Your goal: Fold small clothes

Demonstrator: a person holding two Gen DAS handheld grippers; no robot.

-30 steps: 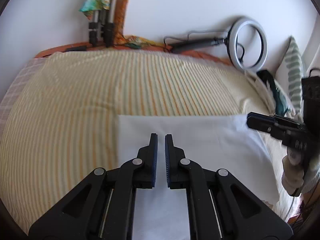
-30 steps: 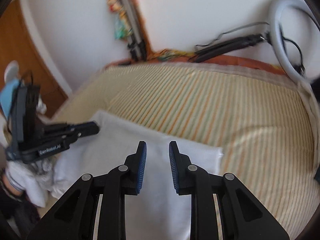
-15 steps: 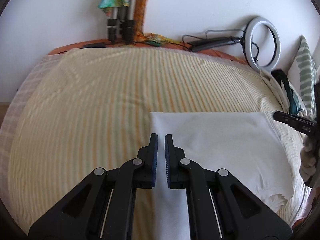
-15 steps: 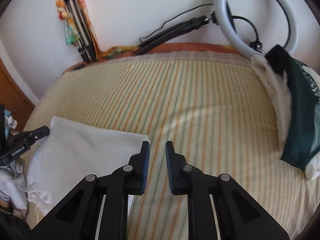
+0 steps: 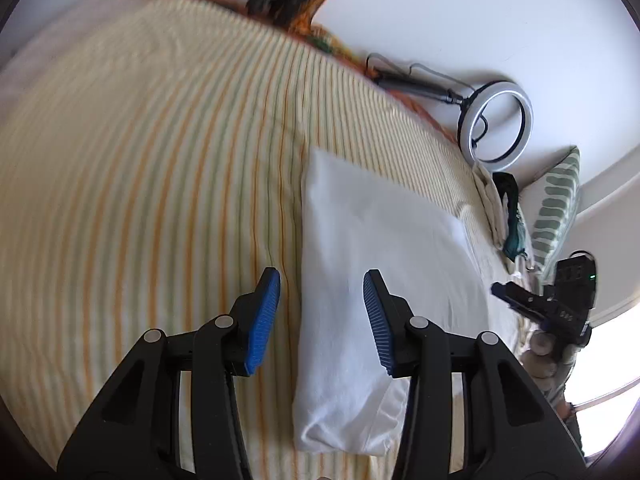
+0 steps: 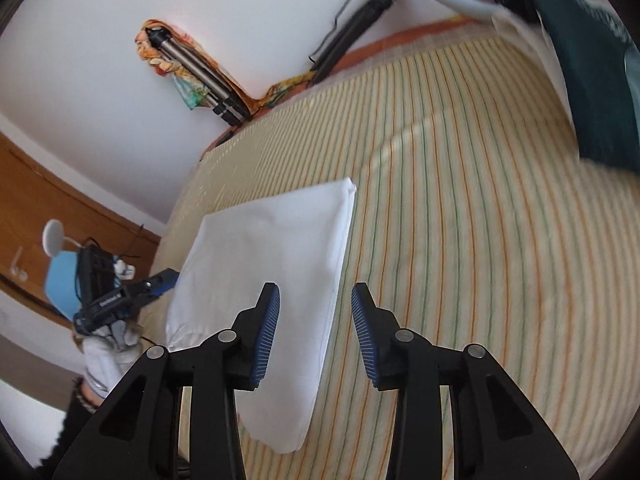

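Both the left gripper (image 5: 322, 312) and right gripper (image 6: 316, 324) have just sprung apart, empty, flanking the white garment (image 5: 372, 280) folded near the bed's (image 5: 140, 200) front edge, ready for another fold.

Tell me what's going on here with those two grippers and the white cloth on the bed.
A person holds a gripper in each hand over a striped bed. A white cloth lies folded flat on it. The left gripper is open, straddling the cloth's left edge; the right gripper is open over its right edge. Neither grips the cloth, so a fold looks just finished or about to begin.
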